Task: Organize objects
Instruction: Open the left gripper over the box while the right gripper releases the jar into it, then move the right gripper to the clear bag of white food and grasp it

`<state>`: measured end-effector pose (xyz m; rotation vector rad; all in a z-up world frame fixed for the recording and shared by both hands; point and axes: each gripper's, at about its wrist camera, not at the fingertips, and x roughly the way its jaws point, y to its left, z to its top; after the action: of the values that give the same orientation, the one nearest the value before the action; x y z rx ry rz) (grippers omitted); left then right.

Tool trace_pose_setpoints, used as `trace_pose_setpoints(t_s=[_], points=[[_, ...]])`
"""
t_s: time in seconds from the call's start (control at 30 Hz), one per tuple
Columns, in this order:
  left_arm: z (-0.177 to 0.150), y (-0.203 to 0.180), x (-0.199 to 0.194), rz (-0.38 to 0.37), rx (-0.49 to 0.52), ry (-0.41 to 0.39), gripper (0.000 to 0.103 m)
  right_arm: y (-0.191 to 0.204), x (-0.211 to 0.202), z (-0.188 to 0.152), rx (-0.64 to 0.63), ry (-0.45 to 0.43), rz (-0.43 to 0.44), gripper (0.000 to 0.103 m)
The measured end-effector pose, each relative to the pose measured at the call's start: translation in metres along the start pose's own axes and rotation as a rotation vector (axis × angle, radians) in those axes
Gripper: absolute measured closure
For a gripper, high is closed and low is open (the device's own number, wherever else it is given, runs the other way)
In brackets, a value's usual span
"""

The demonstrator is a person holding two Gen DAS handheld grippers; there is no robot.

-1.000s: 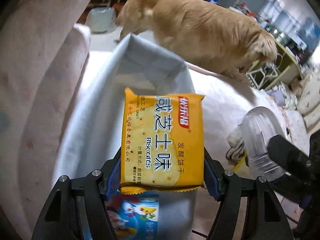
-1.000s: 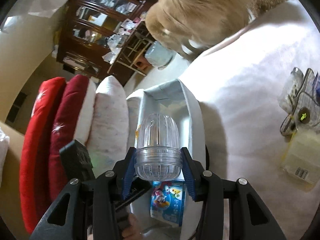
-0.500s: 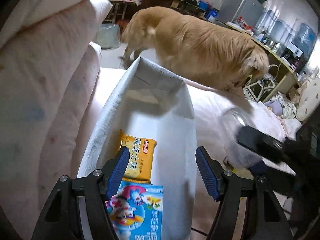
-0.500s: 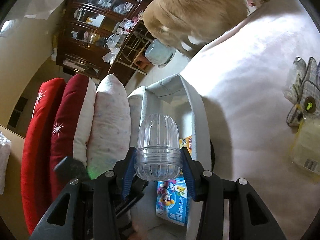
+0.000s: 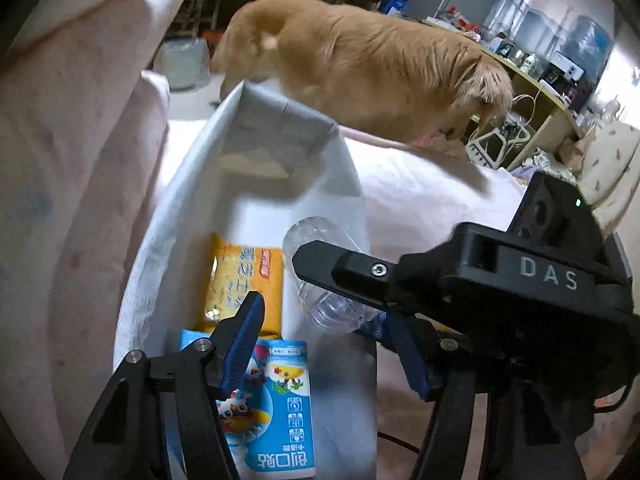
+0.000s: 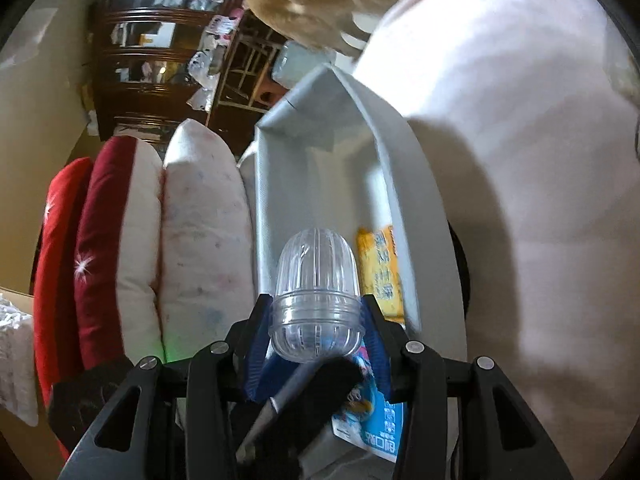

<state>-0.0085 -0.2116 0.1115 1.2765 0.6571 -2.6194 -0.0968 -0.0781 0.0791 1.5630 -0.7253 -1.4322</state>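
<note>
A grey fabric bin [image 5: 188, 184] stands on the white bed. A yellow biscuit packet [image 5: 244, 280] and a blue carton [image 5: 276, 408] lie in the bin. My left gripper [image 5: 324, 344] is open and empty, low over the bin's near end. My right gripper [image 6: 316, 336] is shut on a clear ribbed plastic jar [image 6: 316, 280] and holds it over the bin [image 6: 320, 152], above the carton [image 6: 380, 420] and beside the packet [image 6: 380, 268]. In the left wrist view the right gripper's finger [image 5: 340, 268] crosses in from the right with the jar [image 5: 320, 272].
A golden dog [image 5: 360, 60] stands beyond the bin's far end. Pale and red cushions [image 6: 140, 248] line the bin's left side. The white bed cover [image 6: 520, 160] spreads to the right. A dark cabinet [image 6: 160, 40] and cluttered shelves [image 5: 540, 92] are in the background.
My left gripper opened and the biscuit packet dropped into the bin. It then pulled back. My right gripper carried the jar left, from beside the bin to over it.
</note>
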Motion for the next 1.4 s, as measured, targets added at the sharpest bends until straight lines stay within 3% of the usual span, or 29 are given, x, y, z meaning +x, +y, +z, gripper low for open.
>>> trace_pose_setpoints(t_s=[0.23,0.27,0.37,0.43,0.53,0.63,0.77,0.9,1.0,1.17,1.4], points=[[-0.007,-0.003,0.006,-0.034,-0.012,0.026,0.039,-0.024,-0.014,-0.004,0.108,0.044,0.043,0.061],[-0.007,-0.004,0.007,0.004,-0.007,0.03,0.039,-0.025,-0.015,-0.004,0.118,0.048,0.048,0.06],[-0.009,-0.002,0.016,0.218,0.021,0.034,0.043,-0.031,-0.032,-0.006,0.15,0.037,0.074,0.059],[-0.011,0.007,0.018,0.205,-0.005,0.05,0.058,-0.027,-0.046,-0.006,0.114,0.012,0.088,0.059],[-0.01,0.006,0.008,0.149,-0.031,0.026,0.061,-0.012,-0.069,-0.008,-0.008,-0.019,0.016,0.059],[-0.009,-0.013,-0.007,0.133,0.038,-0.038,0.059,-0.002,-0.097,-0.013,-0.134,-0.067,-0.069,0.059],[-0.014,-0.044,-0.017,0.036,0.105,-0.087,0.052,-0.001,-0.145,-0.024,-0.268,-0.186,-0.225,0.059],[-0.023,-0.072,-0.015,-0.031,0.17,-0.109,0.045,-0.007,-0.179,-0.033,-0.354,-0.262,-0.413,0.051],[-0.035,-0.091,0.0,-0.032,0.226,-0.099,0.044,-0.022,-0.195,-0.047,-0.391,-0.317,-0.532,0.044],[-0.064,-0.117,0.042,-0.022,0.303,-0.052,0.044,-0.065,-0.19,-0.063,-0.334,-0.373,-0.635,0.043],[-0.118,-0.108,0.097,0.143,0.403,0.019,0.043,-0.1,-0.164,-0.043,-0.072,-0.434,-0.655,0.043]])
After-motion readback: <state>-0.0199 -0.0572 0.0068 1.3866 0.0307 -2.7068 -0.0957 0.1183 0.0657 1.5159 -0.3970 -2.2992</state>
